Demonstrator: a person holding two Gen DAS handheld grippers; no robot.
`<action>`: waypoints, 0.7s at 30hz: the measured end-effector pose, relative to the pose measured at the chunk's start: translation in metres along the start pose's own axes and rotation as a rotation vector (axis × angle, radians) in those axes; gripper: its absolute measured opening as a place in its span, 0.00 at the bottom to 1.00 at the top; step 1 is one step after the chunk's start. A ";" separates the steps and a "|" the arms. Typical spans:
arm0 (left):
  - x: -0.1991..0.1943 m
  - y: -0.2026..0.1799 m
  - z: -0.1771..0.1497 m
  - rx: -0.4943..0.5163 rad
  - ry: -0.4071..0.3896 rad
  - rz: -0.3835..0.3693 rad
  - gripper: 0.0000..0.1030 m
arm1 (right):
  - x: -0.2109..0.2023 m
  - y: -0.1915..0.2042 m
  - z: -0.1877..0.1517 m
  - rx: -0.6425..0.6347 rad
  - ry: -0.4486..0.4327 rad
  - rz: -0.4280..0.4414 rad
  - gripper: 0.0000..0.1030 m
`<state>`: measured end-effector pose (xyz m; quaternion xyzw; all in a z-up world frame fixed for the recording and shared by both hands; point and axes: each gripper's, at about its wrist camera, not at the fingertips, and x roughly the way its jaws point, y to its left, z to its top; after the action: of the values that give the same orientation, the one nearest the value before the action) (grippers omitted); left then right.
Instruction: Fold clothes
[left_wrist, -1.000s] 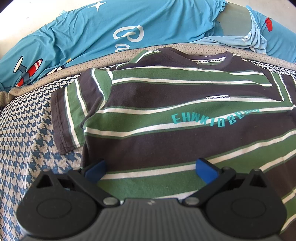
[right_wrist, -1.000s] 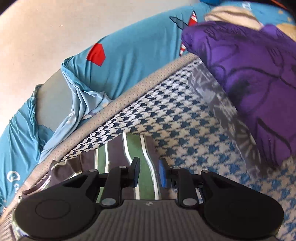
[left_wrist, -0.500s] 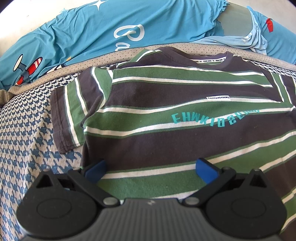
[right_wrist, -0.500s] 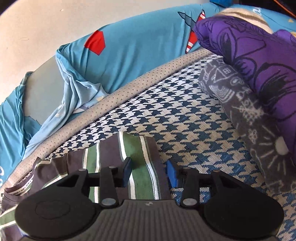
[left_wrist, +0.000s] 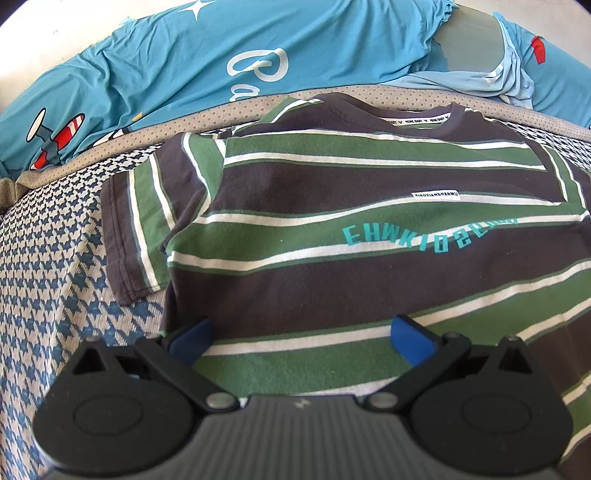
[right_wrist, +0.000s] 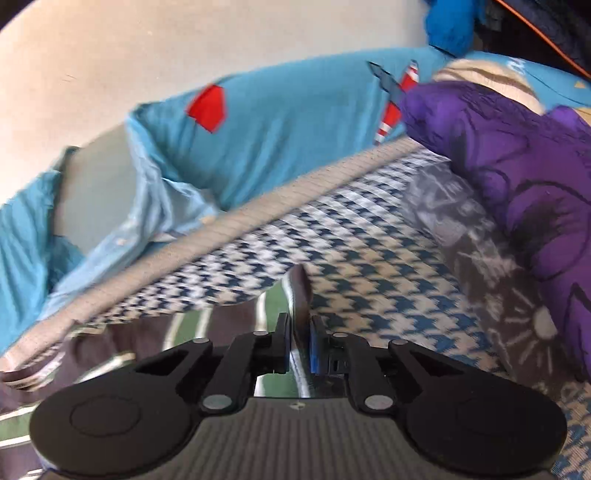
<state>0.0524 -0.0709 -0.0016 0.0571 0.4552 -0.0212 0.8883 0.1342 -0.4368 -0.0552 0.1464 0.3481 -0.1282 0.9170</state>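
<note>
While pinching sleeve (right_wrist: 300, 295) in right gripper (right_wrist: 298, 341), starting first fold of striped shirt (left_wrist: 369, 236). Left gripper (left_wrist: 299, 334) wide open, empty, at hem. Next: carry sleeve toward 9 o'clock.

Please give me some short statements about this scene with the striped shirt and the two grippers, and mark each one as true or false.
1. The right gripper has its fingers closed on an edge of the striped shirt. True.
2. The left gripper is shut tight on the shirt. False: its fingers stand wide apart above the lower part of the shirt.
3. The shirt lies spread on a houndstooth cover. True.
4. The letters printed on the shirt are red. False: they are teal.
5. A purple cushion lies to the right of the right gripper. True.
6. The sleeve in the left wrist view is folded in over the chest. False: it lies spread outward.
</note>
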 end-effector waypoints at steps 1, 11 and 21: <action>0.000 0.000 0.000 0.000 0.000 0.000 1.00 | 0.004 -0.002 0.000 0.010 0.017 -0.038 0.10; -0.008 -0.005 -0.005 0.034 -0.022 0.028 1.00 | -0.008 0.011 -0.002 0.018 0.068 -0.007 0.14; -0.022 0.030 -0.003 -0.079 -0.057 0.037 1.00 | -0.031 0.058 -0.015 -0.075 0.134 0.142 0.30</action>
<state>0.0396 -0.0413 0.0170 0.0295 0.4292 0.0115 0.9027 0.1223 -0.3737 -0.0341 0.1443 0.4019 -0.0398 0.9034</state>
